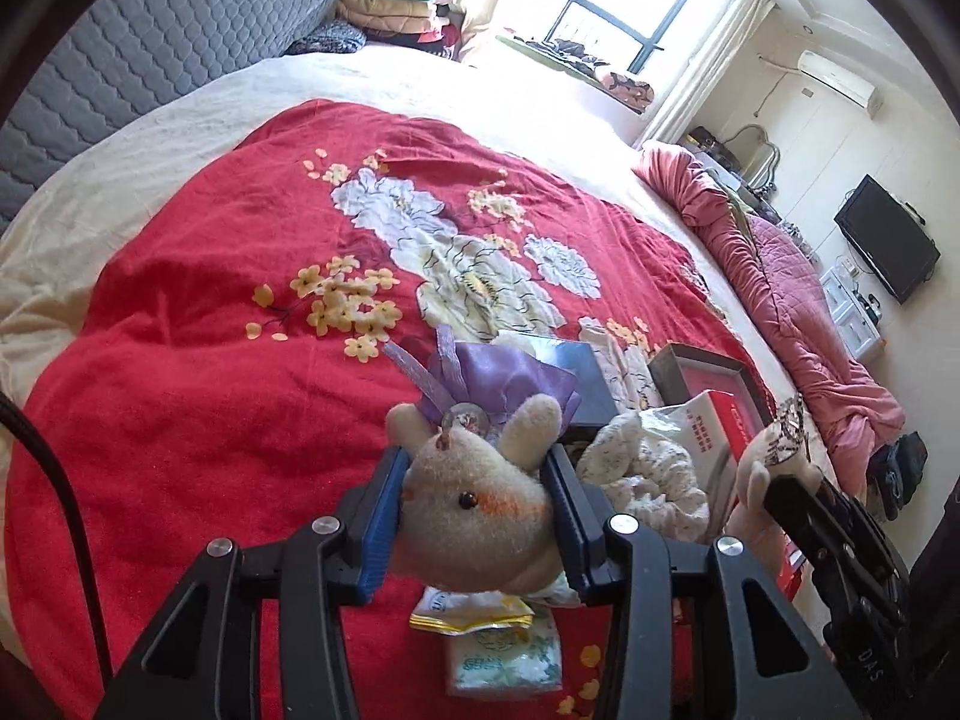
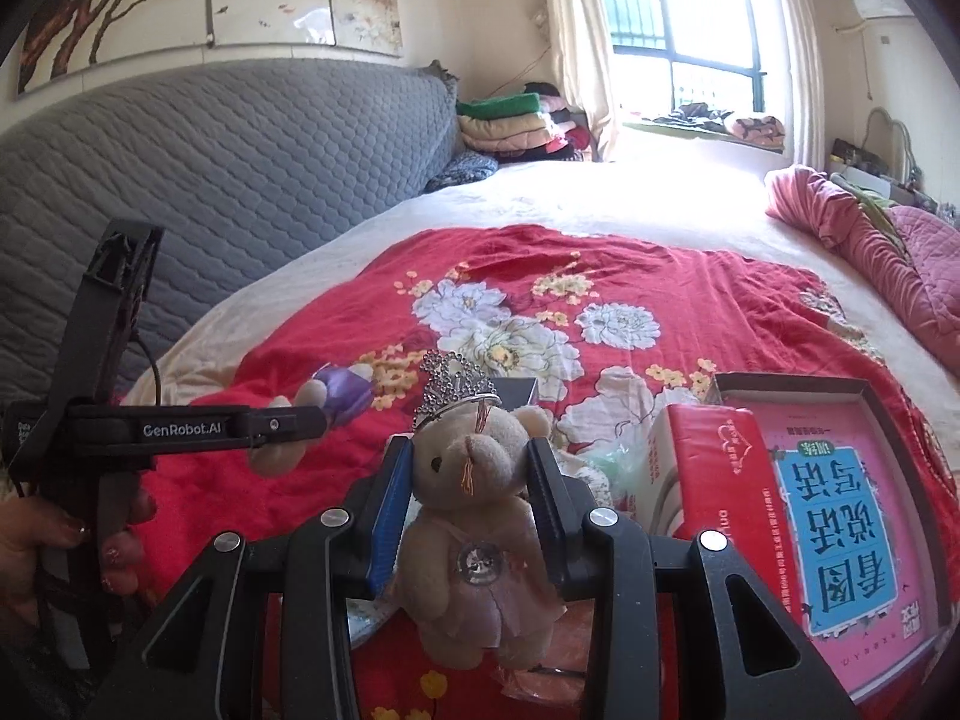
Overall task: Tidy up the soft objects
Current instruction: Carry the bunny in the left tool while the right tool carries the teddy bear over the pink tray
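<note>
A cream plush rabbit (image 1: 474,516) in a purple satin dress (image 1: 504,375) hangs above the red floral blanket (image 1: 210,360), with my left gripper (image 1: 477,462) shut on its head. In the right wrist view a beige teddy bear (image 2: 474,552) with a silver tiara (image 2: 456,390) and a pink dress hangs upright, its head pinched by my right gripper (image 2: 469,447). The left gripper (image 2: 312,414) with its purple-dressed toy (image 2: 345,387) shows at the left there, held by a hand (image 2: 36,540). The tiara bear (image 1: 774,450) and the right gripper (image 1: 786,486) appear at the left view's right edge.
On the blanket lie a white floral cloth (image 1: 648,480), a dark blue box (image 1: 576,372), a red tissue pack (image 2: 714,480), an open box holding a pink book (image 2: 852,510), and small packets (image 1: 498,648). A pink quilt (image 2: 870,252) lies right; a grey headboard (image 2: 210,150) stands behind.
</note>
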Available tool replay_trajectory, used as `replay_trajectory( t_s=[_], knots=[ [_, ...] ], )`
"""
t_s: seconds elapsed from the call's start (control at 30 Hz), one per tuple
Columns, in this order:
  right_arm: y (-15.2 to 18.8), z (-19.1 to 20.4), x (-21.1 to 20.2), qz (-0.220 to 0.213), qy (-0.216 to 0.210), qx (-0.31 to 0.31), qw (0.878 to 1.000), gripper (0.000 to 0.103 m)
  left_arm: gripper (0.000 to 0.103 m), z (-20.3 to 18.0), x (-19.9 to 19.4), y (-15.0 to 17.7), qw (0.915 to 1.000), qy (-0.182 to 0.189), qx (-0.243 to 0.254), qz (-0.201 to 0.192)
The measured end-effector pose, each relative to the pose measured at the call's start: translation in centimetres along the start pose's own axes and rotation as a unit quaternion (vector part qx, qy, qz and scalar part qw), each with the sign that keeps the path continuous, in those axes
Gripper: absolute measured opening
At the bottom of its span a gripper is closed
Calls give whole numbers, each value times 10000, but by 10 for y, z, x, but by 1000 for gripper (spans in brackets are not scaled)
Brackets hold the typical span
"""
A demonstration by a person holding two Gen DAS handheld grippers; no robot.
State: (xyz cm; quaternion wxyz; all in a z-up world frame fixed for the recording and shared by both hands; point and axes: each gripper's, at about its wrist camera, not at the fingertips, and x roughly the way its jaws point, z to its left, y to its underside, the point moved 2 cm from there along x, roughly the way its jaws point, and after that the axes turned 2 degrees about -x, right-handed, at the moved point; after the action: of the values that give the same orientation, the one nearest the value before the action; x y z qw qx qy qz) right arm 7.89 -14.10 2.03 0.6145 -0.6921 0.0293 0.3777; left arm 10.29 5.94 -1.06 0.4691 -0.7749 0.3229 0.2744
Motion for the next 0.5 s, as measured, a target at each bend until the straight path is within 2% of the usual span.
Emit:
replay_trajectory(
  t_s=[0.23, 0.5],
  knots=[
    [-18, -37, -53, -438, 452, 288, 9976, 39, 45, -67, -22, 2, 9984, 144, 527, -168],
    [-14, -103, -102, -781, 1116, 822, 9873, 39, 46, -155, -13, 13, 9922, 381, 1187, -57]
  ],
)
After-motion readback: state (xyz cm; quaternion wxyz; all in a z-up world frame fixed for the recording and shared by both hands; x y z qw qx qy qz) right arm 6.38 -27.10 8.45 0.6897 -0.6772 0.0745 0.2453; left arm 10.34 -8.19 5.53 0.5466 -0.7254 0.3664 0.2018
